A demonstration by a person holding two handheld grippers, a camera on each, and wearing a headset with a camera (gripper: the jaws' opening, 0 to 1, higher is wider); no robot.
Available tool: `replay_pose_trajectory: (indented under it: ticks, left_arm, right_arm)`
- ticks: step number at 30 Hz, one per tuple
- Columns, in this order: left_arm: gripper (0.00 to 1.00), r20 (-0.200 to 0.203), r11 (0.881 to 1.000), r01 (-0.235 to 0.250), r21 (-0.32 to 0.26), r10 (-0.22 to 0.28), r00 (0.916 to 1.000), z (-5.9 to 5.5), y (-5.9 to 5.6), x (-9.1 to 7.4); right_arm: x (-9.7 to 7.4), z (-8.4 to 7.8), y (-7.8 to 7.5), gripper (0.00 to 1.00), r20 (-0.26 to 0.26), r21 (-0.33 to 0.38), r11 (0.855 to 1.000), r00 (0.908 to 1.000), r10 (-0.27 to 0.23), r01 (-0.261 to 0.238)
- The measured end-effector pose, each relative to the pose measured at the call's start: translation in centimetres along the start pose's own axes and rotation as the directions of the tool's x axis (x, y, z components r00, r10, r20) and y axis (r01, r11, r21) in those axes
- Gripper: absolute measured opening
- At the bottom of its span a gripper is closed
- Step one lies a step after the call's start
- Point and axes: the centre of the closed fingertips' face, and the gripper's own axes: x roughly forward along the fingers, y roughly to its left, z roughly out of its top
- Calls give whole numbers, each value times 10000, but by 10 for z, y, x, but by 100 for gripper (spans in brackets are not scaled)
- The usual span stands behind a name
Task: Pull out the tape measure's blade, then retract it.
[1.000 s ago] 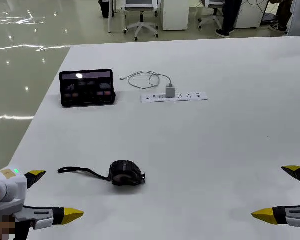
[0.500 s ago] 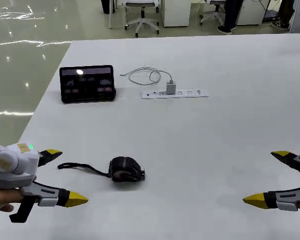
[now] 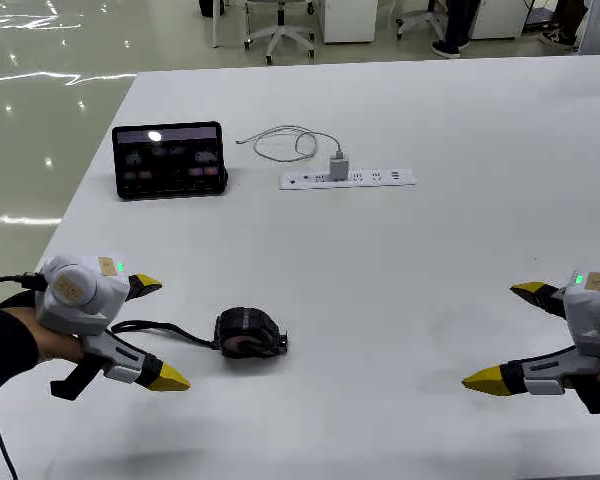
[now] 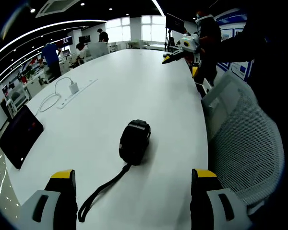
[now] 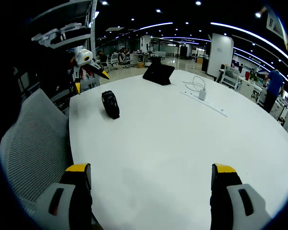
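Left gripper (image 3: 170, 333) jaws wide open, empty. Tape measure (image 3: 248, 333) on counter (image 3: 380, 260) just ahead, between the jaws, strap (image 4: 103, 189) trailing back toward them. Blade looks retracted, hard to tell. Right gripper (image 3: 491, 335) jaws wide open, empty, tape well apart.

I count one tape measure (image 3: 250, 333) at the lower left of centre in the head view, with one strap (image 3: 150, 328) attached to it. There are two grippers: the left gripper (image 3: 168, 333) at the lower left and the right gripper (image 3: 495, 335) at the lower right. Each has two yellow-tipped jaws, four tips in all. On the one white table (image 3: 440, 240) I count one tablet (image 3: 169, 160) at the upper left, one power strip (image 3: 348, 178) at upper centre, one charger (image 3: 339, 166) plugged into it and one cable (image 3: 285, 142). At the top edge I can count one office chair (image 3: 275, 20) for certain.
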Motion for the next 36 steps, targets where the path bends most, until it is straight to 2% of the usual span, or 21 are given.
replay_pose_trajectory:
  ticks: [5,7,9,13,15,16,18,19,21,23,29,32,36]
  left_arm:
    - [96,-315,9983,388,427,-375,9988,6,1,13]
    - [96,-477,9954,522,800,-484,9977,7,2,18]
    - [96,-619,9948,684,751,-638,9960,8,1,22]
    - [95,-942,9882,882,1254,-766,9926,14,3,31]
    - [95,-1142,9853,1013,1372,-859,9897,17,3,36]
    - [95,-1211,9830,1083,1482,-906,9885,19,3,38]
    - [93,-1403,9646,1269,2310,-961,9854,22,3,43]
    - [90,-1485,9584,1360,2511,-1007,9838,23,2,44]
    - [88,-1651,9596,1546,2352,-1173,9793,24,0,49]
    - [88,-1900,9510,1684,2591,-1208,9743,22,0,52]
    - [86,-2167,9445,2040,2576,-1493,9648,24,0,64]
    - [77,-2335,9446,2385,2255,-1853,9545,21,-8,68]
    - [73,-2403,9400,2352,2471,-1757,9547,19,-6,76]
  right_arm:
    - [13,6,4,100,-4,-197,9994,9996,283,-283]
    - [17,11,6,100,58,-258,9989,9992,401,-399]
    - [21,14,9,100,65,-326,9981,9986,533,-530]
    - [30,25,15,100,353,-944,9911,9946,979,-942]
    - [36,27,16,100,273,-1068,9888,9938,1077,-1042]
    - [38,28,17,100,282,-1182,9866,9928,1164,-1123]
    - [44,28,19,100,47,-1176,9850,9918,1280,-1265]
    - [46,28,20,100,-9,-1139,9849,9914,1311,-1303]
    - [51,30,23,100,27,-1414,9793,9892,1465,-1446]
    - [56,34,26,100,127,-1688,9721,9858,1676,-1631]
    - [70,43,28,100,248,-2098,9589,9794,2004,-1909]
    - [75,47,30,100,203,-2165,9536,9756,2187,-2093]
    - [82,56,33,100,553,-2056,9544,9712,2320,-2163]
